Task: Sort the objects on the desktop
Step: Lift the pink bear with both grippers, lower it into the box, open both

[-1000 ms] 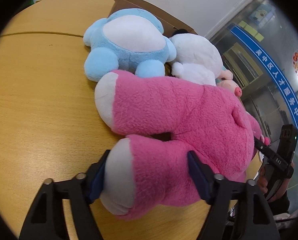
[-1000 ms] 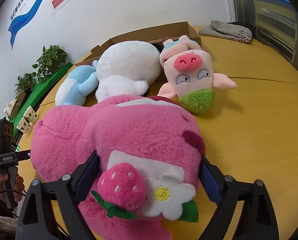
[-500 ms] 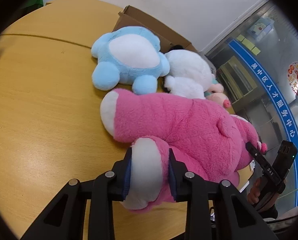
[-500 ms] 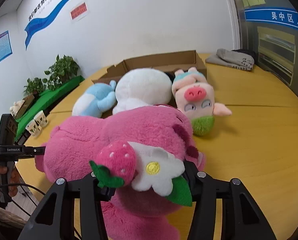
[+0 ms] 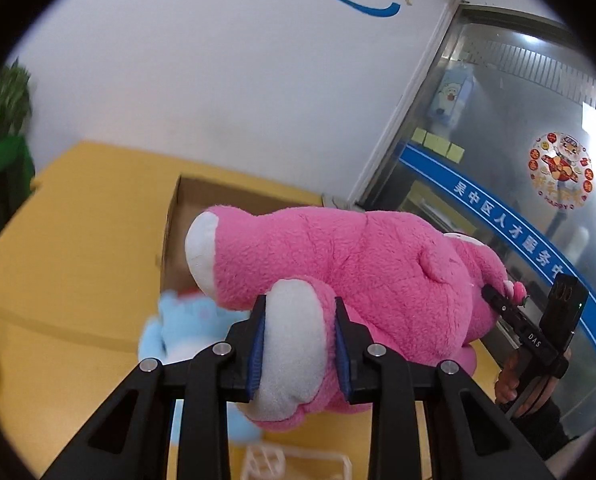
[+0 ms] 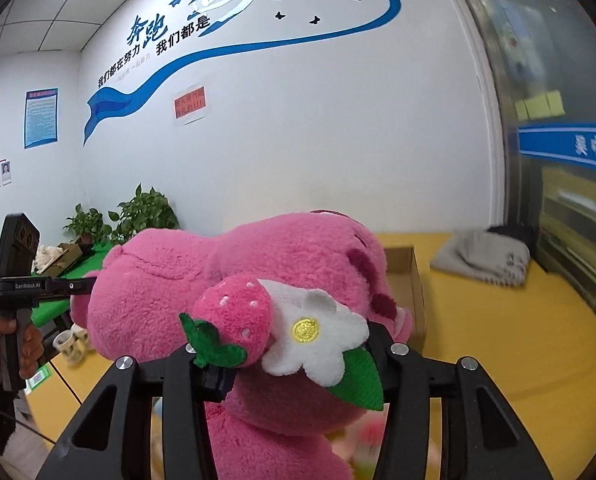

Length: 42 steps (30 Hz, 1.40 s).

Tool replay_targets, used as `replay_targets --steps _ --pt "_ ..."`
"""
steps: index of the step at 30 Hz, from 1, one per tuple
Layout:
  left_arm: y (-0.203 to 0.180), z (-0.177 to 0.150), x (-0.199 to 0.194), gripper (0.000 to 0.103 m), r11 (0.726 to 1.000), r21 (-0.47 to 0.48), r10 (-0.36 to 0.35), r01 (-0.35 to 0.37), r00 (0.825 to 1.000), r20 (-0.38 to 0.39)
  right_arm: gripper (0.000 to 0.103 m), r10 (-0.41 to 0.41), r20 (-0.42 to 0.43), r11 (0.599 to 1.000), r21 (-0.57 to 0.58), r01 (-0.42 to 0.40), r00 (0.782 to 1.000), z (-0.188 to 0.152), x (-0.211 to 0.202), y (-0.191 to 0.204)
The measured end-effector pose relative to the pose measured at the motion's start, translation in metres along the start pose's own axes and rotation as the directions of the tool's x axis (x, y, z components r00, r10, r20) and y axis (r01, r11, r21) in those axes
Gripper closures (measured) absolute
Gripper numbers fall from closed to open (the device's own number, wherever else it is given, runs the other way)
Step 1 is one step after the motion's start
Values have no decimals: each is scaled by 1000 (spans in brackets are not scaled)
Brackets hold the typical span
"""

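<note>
Pink bear [image 5: 338,256] — large plush, hanging in the air above the yellow table [image 5: 69,240], being carried by both grippers at once. Left gripper [image 5: 298,344]: its jaws are clamping one white-soled foot of the bear, blue pads [image 5: 257,344] pressing into the plush on both sides. Right gripper [image 6: 293,364]: its jaws are closing on the bear at the head end, just under a pink strawberry [image 6: 237,312] and a white flower [image 6: 314,332] with green leaves sewn to the plush; the trim is covering most of the fingers, so only the black arms are showing plainly. In the left wrist view the bear is lying lengthwise, its other leg pointing toward an open cardboard box [image 5: 177,216] that is sitting on the table behind it. A blue toy [image 5: 177,320], blurred, is lying on the table below the bear, just in front of the box. In the right wrist view the box [image 6: 410,276] is showing beside the bear's head — a grey cloth [image 6: 482,256] is lying farther back on the table, and potted plants [image 6: 145,216] are standing against the white wall.
</note>
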State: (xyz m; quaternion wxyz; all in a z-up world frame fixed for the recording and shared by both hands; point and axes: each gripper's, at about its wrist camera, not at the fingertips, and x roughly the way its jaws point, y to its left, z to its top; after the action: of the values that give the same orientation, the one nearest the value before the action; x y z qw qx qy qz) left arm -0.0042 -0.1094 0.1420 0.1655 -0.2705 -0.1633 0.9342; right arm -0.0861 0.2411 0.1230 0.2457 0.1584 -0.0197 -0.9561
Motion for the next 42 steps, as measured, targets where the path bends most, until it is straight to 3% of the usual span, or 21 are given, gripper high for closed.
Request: replay_targets --steps 6,12,16,20,23,24,27,31,33,36,37,38,41,42 --pt "24 102 88 75 998 61 27 -27 1000 3 51 11 -36 998 62 -9 999 71 127 -55" --pt "61 159 206 75 997 49 62 -59 996 -66 51 -35 -83 997 60 40 996 102 239 -98" --pt "94 154 295 75 995 18 98 -96 982 -164 51 -70 -178 994 75 84 982 92 311 -132" --pt "123 121 373 75 990 -32 119 -134 948 -294 51 -95 -350 986 95 136 932 48 376 -165" --pt "130 100 403 77 986 -38 138 -162 925 -355 51 -99 -454 978 122 172 885 24 405 -182" --pt "130 96 408 77 984 -27 155 -177 918 -366 51 -99 -485 975 129 183 869 16 414 -187" --pt "129 90 417 77 979 -1 187 -203 905 -382 50 -111 -484 977 105 184 868 24 419 -189" --pt "122 100 418 77 974 3 213 -226 916 -341 49 -110 -482 976 114 187 869 32 424 -190" --pt "119 101 426 85 969 32 241 -246 908 -343 44 -109 -488 972 130 196 866 30 425 -190" --pt "118 92 452 85 956 91 289 -278 844 -453 22 -132 -555 965 116 234 822 20 434 -195" --pt "116 88 459 85 951 112 306 -288 822 -481 17 -133 -561 963 121 240 817 22 432 -197" --pt "113 88 457 85 949 119 312 -291 821 -478 15 -134 -566 962 124 245 813 23 430 -199" --pt "102 100 430 84 955 83 293 -285 859 -419 10 -167 -547 963 89 256 820 34 409 -195" --pt "98 105 416 80 956 80 290 -282 871 -397 9 -180 -526 965 70 253 831 41 397 -190"
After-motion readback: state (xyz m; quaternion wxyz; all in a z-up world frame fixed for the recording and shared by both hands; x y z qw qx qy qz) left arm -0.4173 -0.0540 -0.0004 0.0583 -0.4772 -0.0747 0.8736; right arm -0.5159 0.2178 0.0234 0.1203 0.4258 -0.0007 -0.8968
